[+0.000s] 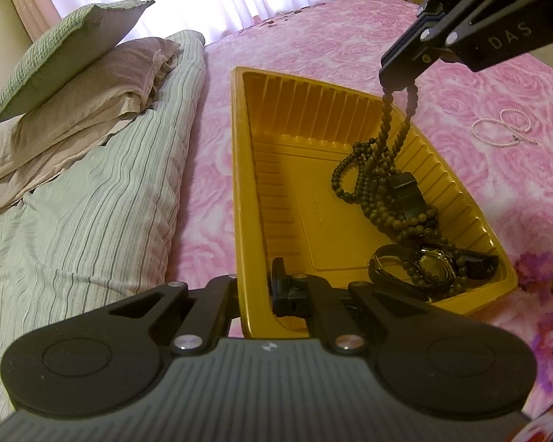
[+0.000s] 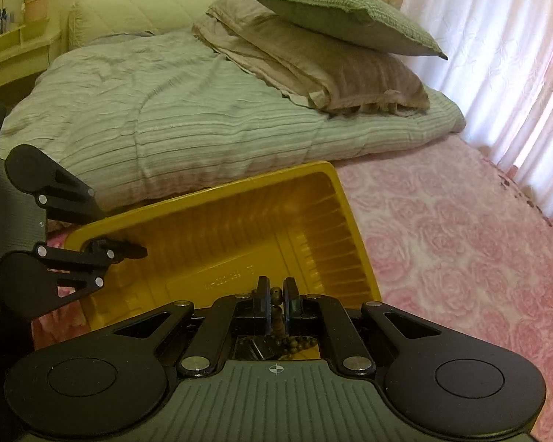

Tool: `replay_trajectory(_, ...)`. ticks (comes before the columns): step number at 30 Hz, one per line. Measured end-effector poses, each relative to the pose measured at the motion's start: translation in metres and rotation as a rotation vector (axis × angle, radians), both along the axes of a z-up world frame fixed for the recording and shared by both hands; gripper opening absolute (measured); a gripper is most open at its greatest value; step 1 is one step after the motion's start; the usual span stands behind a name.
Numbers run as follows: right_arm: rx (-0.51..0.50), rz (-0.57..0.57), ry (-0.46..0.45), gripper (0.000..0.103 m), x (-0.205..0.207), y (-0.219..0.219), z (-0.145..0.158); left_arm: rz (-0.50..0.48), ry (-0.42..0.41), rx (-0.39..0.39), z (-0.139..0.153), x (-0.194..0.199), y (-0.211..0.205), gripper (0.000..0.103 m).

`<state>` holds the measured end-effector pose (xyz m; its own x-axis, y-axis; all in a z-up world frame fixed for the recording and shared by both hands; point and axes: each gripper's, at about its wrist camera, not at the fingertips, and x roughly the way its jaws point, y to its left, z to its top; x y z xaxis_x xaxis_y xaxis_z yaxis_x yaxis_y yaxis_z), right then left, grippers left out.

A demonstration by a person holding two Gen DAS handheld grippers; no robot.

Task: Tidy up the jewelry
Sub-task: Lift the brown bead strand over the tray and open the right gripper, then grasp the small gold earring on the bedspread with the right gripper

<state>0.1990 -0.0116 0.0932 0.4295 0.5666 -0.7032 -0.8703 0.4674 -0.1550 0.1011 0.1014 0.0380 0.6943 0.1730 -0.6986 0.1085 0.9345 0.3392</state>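
Striped green-and-white quilt (image 1: 92, 199) fills the left of the bed, with a brown pillow (image 1: 103, 81) and a green cushion (image 1: 70, 48) stacked on it. Beside it, on the pink rose-patterned bedspread (image 1: 313, 48), sits the yellow plastic tray (image 1: 272, 169). The left gripper (image 1: 256, 287) is clamped shut on the tray's near rim. Inside the tray lie a wristwatch (image 1: 433, 267) and the pooled end of a dark bead necklace (image 1: 372, 184), whose upper strands hang from the right gripper (image 1: 398, 73), its jaws closed on the beads. What looks like a second dark strap lies under the beads. Farther right, a pearl necklace (image 1: 501, 130) rests on the bedspread, well apart from the tray.
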Motion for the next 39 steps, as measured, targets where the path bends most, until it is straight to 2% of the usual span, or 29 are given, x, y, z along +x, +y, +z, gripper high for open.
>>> replay_trajectory(3,0.055,-0.029,0.047,0.007,0.004,-0.009,0.006,0.0,-0.002,0.004,0.0,0.0,-0.001,0.003)
replay_trajectory(6,0.098,-0.074,0.039,0.008,0.002,-0.025,0.012,-0.006,-0.01,0.008,0.0,-0.002,-0.001,0.003)
replay_trajectory(7,0.11,-0.085,0.039,0.012,0.001,-0.032,0.014,-0.006,-0.01,0.006,-0.001,-0.002,-0.001,0.003)
replay_trajectory(9,0.135,-0.117,0.034,0.028,-0.002,-0.046,0.016,-0.006,-0.009,0.004,-0.001,-0.002,0.0,0.003)
replay_trajectory(10,0.15,-0.145,0.03,0.041,-0.004,-0.055,0.015,-0.006,-0.008,0.003,-0.001,-0.002,0.001,0.003)
replay_trajectory(11,0.162,-0.169,0.027,0.044,-0.005,-0.064,0.014,-0.006,-0.008,0.002,-0.001,-0.002,0.001,0.004)
replay_trajectory(15,0.208,-0.285,0.048,0.045,-0.01,-0.108,-0.001,-0.008,-0.008,0.006,-0.001,-0.003,0.0,0.004)
replay_trajectory(20,0.274,-0.498,0.109,0.045,-0.015,-0.171,-0.031,-0.006,-0.007,0.008,-0.001,-0.002,-0.002,0.003)
replay_trajectory(30,0.341,-0.911,0.131,0.045,-0.039,-0.276,-0.087,-0.005,-0.004,0.015,0.0,-0.002,-0.003,0.003)
replay_trajectory(34,0.322,-0.956,0.156,0.045,-0.045,-0.289,-0.102,-0.003,-0.005,0.021,0.0,-0.002,-0.004,0.003)
replay_trajectory(39,0.291,-0.936,0.145,0.045,-0.045,-0.288,-0.111,-0.005,-0.003,0.027,0.001,-0.002,-0.005,0.003)
